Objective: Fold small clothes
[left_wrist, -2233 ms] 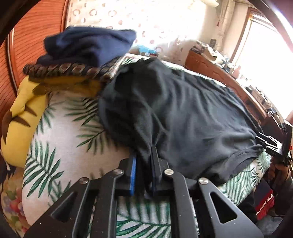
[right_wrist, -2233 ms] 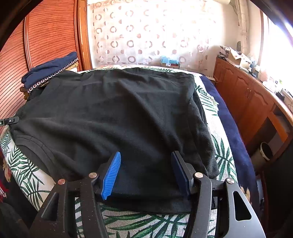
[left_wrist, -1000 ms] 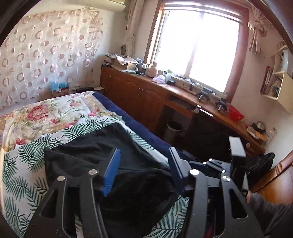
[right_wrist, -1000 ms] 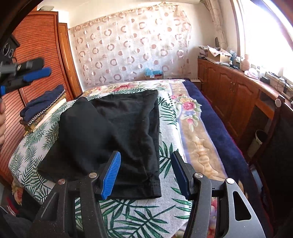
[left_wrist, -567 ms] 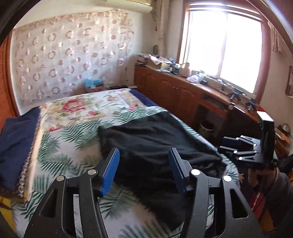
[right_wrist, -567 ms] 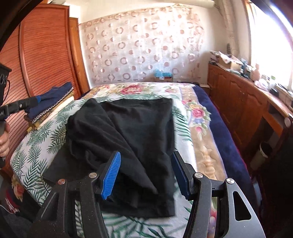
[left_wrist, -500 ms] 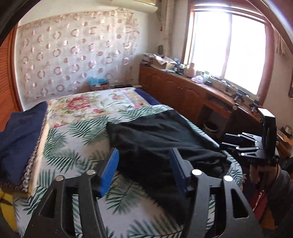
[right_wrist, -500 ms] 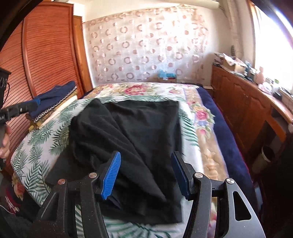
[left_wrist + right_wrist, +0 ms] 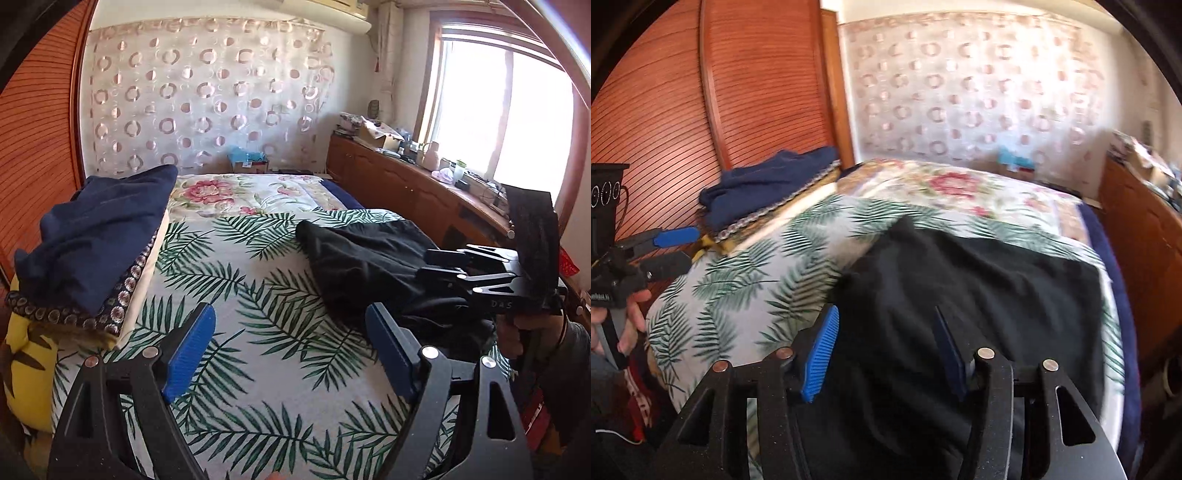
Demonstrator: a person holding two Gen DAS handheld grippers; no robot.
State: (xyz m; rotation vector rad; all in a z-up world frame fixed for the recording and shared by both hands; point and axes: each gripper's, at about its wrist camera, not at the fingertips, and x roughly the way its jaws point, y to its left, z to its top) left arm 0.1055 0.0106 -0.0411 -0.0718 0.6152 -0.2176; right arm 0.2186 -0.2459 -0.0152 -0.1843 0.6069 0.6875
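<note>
Black garment (image 9: 979, 295) beneath right gripper (image 9: 886, 350), fingers (image 9: 822, 352) spread.

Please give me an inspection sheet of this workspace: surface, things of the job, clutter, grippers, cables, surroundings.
Surface: bed with palm-leaf cover.
Job's things: black garment, partly folded, lying on the bed's window side.
Clutter: navy cloth stacked on a yellow cushion.
Grippers: left gripper open, over bare cover; right gripper open, over the garment.
Cables: nothing seen.
Surroundings: wooden wardrobe, patterned curtain, cluttered cabinet, window.
</note>
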